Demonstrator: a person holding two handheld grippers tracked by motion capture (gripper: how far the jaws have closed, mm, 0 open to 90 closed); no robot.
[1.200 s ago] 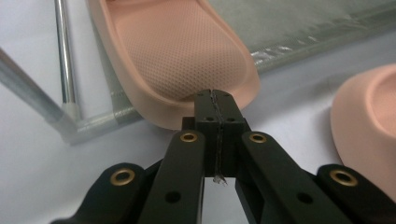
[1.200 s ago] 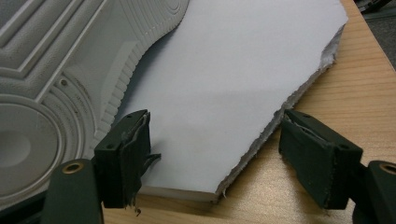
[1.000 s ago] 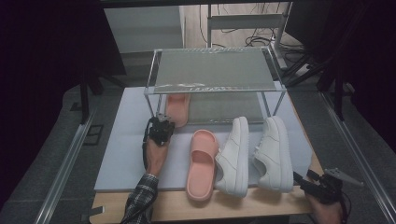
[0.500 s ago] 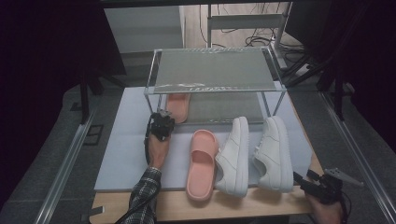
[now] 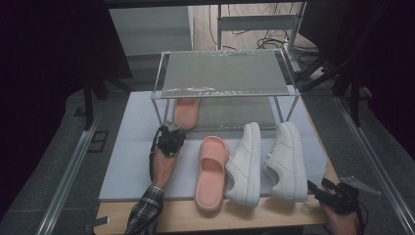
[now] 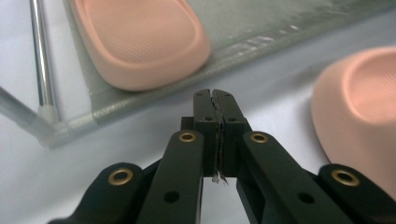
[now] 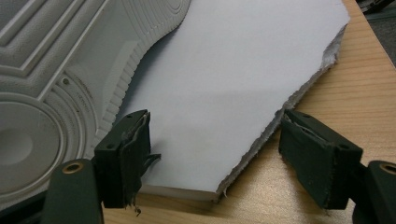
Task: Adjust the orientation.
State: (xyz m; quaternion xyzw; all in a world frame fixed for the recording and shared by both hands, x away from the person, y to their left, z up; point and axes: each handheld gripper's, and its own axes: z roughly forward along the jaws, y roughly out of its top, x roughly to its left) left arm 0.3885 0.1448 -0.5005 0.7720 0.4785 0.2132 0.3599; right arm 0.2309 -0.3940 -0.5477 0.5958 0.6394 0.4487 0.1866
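Left gripper view shows the left gripper (image 6: 215, 100) closed on nothing, near the pink slipper (image 6: 140, 37) under the rack; the right gripper (image 7: 210, 140) stands wide, empty.

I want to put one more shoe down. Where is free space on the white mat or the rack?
Free: the rack's top shelf; the lower shelf right of the pink slipper under the rack; the white mat left of the left gripper. Crowded: the mat's middle and right, where the second pink slipper and two white sneakers lie close together.
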